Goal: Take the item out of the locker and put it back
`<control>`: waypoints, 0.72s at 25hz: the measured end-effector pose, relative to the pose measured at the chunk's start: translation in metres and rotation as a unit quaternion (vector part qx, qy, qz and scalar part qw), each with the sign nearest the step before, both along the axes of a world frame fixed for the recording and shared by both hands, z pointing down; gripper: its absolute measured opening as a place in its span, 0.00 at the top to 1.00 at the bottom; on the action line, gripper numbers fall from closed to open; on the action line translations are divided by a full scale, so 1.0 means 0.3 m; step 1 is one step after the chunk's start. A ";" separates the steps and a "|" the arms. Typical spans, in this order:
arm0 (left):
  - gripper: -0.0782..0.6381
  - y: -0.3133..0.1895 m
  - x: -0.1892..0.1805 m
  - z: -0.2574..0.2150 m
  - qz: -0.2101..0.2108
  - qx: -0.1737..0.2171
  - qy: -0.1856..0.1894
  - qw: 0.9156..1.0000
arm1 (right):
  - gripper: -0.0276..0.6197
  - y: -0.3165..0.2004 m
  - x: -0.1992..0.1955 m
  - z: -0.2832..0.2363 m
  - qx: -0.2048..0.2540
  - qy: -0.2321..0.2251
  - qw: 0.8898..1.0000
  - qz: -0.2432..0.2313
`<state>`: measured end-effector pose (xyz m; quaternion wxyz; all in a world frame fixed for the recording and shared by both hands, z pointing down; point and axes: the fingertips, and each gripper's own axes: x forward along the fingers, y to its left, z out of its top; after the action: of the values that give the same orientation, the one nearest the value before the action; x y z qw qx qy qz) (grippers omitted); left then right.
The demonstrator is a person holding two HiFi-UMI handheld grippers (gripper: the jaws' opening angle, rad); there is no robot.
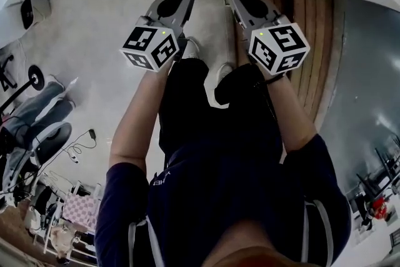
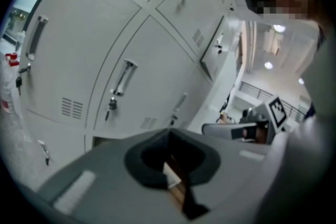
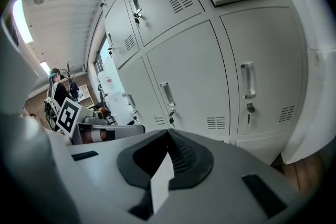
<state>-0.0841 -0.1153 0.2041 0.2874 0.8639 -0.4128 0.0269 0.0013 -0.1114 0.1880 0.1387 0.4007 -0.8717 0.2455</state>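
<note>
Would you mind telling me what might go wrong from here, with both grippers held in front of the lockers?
1. The left gripper and the right gripper are both shut and empty, while the locker door ahead is closed, so its handle could get knocked rather than gripped.
2. A key hangs in the lock just under that handle; the jaws might snag it.
3. The grippers sit close side by side and might bump.

— What sort of place is this?
— A locker area in a workplace. Grey steel lockers [image 3: 189, 81] fill the wall, each with a handle [image 3: 247, 80], a key lock [image 3: 251, 108] and vent slots [image 3: 216, 123].
— And around them?
— A bare pale floor [image 1: 106, 28] with loose cables [image 1: 78, 147], and ceiling lights [image 2: 268, 65] over an open hall.
</note>
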 end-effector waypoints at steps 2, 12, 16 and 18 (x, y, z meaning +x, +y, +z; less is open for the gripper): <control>0.89 -0.022 0.011 0.064 -0.001 0.006 -0.001 1.000 | 0.95 -0.015 -0.001 0.070 0.005 -0.003 1.000 -0.002; 0.89 -0.140 0.088 0.395 -0.009 0.038 -0.004 0.999 | 0.95 -0.100 0.009 0.422 0.036 -0.025 0.999 -0.005; 0.89 -0.177 0.102 0.504 -0.018 0.047 -0.009 0.999 | 0.95 -0.125 -0.008 0.534 0.043 -0.034 0.998 -0.010; 0.89 -0.193 0.112 0.555 -0.021 0.050 -0.011 0.998 | 0.95 -0.133 -0.017 0.580 0.049 -0.036 0.998 -0.013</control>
<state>-0.0505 -0.1734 0.3705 0.2402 0.8677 -0.4351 0.0096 -0.0038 -0.1512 0.3621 0.0905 0.3861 -0.8924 0.2152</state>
